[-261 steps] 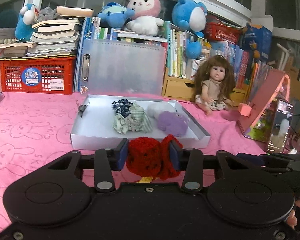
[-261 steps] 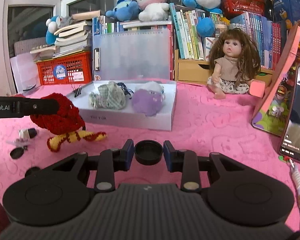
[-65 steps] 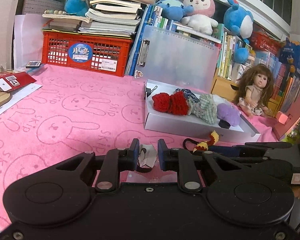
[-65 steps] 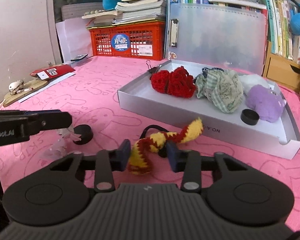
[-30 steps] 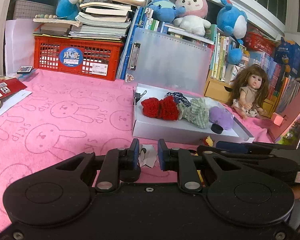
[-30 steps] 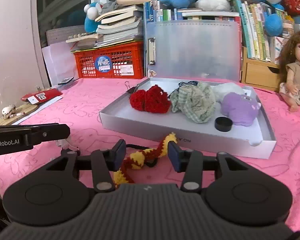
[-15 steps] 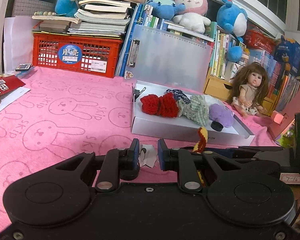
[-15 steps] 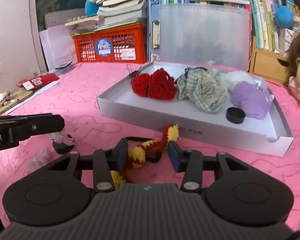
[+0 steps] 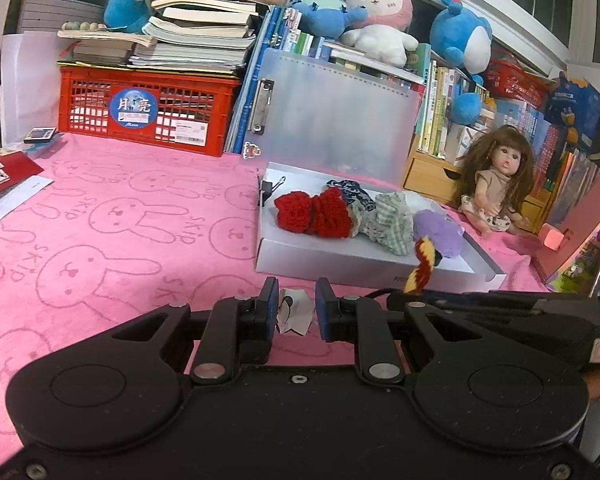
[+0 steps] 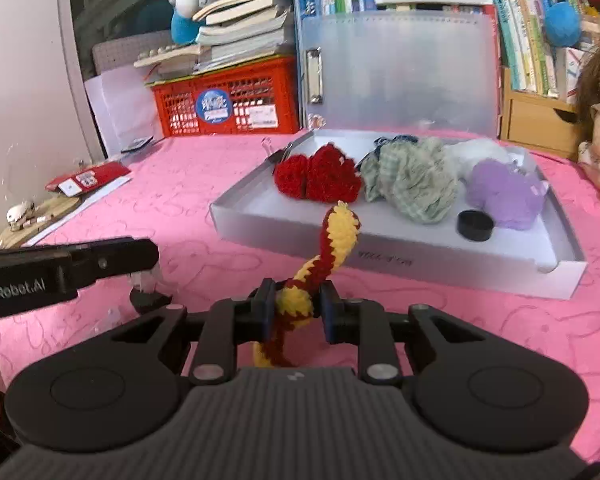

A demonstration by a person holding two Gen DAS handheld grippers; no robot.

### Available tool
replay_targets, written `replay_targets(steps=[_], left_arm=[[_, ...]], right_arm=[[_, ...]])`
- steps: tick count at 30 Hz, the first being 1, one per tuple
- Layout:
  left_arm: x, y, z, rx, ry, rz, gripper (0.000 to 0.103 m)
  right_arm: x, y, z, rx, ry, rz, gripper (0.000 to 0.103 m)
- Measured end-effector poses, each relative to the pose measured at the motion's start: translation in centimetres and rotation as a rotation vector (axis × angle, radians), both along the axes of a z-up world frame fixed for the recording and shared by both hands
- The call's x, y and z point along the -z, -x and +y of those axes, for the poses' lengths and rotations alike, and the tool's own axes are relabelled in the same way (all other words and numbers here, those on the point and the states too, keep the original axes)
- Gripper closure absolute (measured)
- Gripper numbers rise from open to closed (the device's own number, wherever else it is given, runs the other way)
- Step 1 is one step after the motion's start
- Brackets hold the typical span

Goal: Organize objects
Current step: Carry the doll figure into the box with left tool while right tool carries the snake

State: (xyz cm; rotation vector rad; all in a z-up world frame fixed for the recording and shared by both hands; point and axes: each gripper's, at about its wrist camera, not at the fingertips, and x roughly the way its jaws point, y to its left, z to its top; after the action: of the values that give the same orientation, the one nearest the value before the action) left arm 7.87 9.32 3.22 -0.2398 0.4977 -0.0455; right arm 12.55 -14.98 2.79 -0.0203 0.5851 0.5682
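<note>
Risk ahead: the right tool (image 10: 296, 307) pinches the floppy striped crochet cord (image 10: 324, 256); its tail could snag the white box (image 10: 380, 258) just ahead. Left tool (image 9: 296, 310), closed, seemingly grips a small packet (image 9: 294, 314).

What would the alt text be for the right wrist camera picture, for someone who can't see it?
The right gripper is shut on a red-and-yellow crocheted cord above a pink bunny-print cloth. Behind it, a shallow white box holds a red crocheted piece, checked fabric, a purple plush and a black cap.
</note>
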Motion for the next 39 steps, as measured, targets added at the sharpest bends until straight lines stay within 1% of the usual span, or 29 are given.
replay_targets(steps=[6, 11, 14, 18, 24, 30, 39], left_arm=[[-1.0, -1.9, -0.6, 0.039, 0.024, -0.004, 0.084], [-2.0, -4.0, -1.5, 0.063, 0.011, -0.013, 0.084], [-2.4, -5.8, -1.9, 0.061, 0.014, -0.013, 0.084], [-2.5, -8.6, -2.3, 0.059, 0.03, 0.01, 0.084], [-2.1, -11.7, -3.2, 0.047, 0.001, 0.027, 0.084], [-1.0, -14.3, -3.9, 0.044, -0.021, 0.071, 0.084], [0.7, -16.4, -4.8, 0.037, -0.038, 0.118, 0.084]], right_arm=[[-1.5, -1.1, -2.1, 0.064, -0.033, -0.017, 0.076], [-2.3, -2.5, -4.4, 0.143, -0.053, -0.022, 0.076], [-2.7, -3.4, -5.7, 0.186, -0.062, -0.025, 0.076], [-2.8, -4.7, -6.9, 0.235, -0.062, -0.028, 0.076], [-2.6, -5.9, -7.7, 0.284, -0.074, -0.02, 0.076], [-2.2, -6.7, -8.2, 0.309, -0.056, -0.021, 0.076], [-1.5, -7.6, -8.5, 0.327, -0.047, -0.01, 0.076]])
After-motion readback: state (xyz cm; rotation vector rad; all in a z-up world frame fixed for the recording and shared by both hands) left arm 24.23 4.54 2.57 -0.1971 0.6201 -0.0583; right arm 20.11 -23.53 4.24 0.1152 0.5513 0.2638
